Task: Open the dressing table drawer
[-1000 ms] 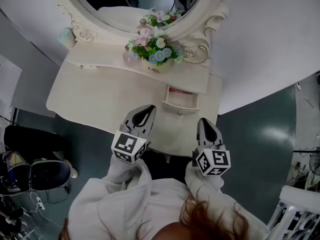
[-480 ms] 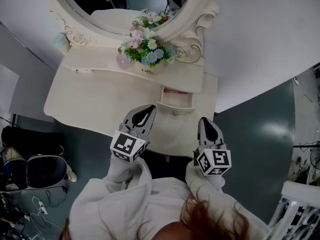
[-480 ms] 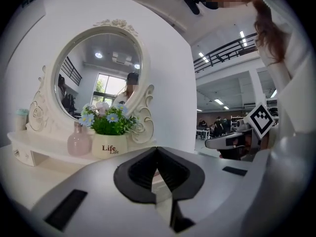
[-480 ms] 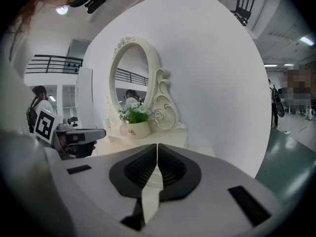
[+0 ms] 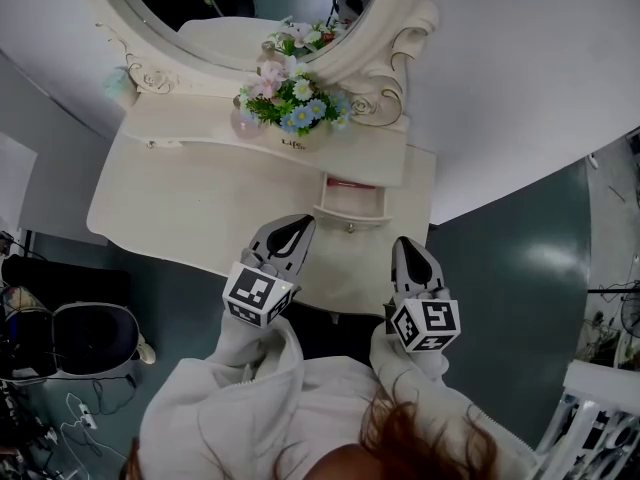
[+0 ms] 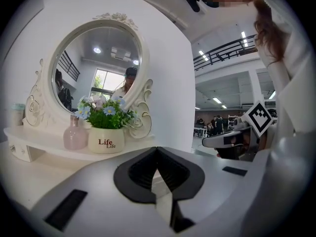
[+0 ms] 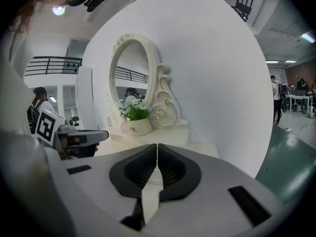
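Note:
The cream dressing table (image 5: pixel 190 203) has a small drawer (image 5: pixel 352 206) under the right end of its raised shelf. This drawer stands pulled out a little, showing a pink inside, with its knob (image 5: pixel 349 228) facing me. My left gripper (image 5: pixel 301 221) hovers over the table's front edge, left of the drawer, shut and empty. My right gripper (image 5: pixel 404 244) is just right of and in front of the drawer, also shut on nothing. The left gripper (image 6: pixel 157 149) and the right gripper (image 7: pixel 157 146) each show their pads meeting. The drawer is hidden in both gripper views.
On the shelf stand a flower pot (image 5: pixel 295 138) and a pink vase (image 5: pixel 243 120), below the oval mirror (image 5: pixel 260 8). A second small drawer (image 5: pixel 152 143) sits at the shelf's left end. Green floor (image 5: pixel 520 268) lies to the right, with a dark bag (image 5: pixel 90 338) at the left.
The head view has shifted slightly, so the table sits a little further up and left. My left gripper has edged a touch sideways. The drawer and the right gripper are unchanged.

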### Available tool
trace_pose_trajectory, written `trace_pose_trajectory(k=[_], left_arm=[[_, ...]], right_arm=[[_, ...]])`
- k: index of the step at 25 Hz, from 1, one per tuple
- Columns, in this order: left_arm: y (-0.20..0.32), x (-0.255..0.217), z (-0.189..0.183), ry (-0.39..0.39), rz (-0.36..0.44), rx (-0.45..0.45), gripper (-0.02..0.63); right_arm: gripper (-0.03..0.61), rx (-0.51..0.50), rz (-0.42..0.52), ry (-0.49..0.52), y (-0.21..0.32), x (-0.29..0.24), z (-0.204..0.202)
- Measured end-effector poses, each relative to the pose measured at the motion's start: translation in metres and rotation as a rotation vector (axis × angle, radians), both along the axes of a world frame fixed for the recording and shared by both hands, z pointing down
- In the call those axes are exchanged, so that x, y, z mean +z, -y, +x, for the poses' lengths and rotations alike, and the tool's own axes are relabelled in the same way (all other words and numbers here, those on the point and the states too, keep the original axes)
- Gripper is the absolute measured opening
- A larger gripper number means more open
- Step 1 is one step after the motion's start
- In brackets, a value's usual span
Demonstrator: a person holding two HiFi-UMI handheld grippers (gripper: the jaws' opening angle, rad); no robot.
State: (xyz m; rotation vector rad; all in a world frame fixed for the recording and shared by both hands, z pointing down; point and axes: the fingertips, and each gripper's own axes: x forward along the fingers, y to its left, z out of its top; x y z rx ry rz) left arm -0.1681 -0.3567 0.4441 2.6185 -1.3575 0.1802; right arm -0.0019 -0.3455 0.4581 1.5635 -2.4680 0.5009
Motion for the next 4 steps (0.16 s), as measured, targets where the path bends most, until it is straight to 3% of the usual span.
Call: trace_pose_trajectory(k=[4], left_arm=[[0.0017,0.0015,-0.0008,-0.004,-0.007,-0.002,0.017]], right_arm=[[0.035,-0.008,-0.006,-0.001,0.0017,0.0007,-0.0023]])
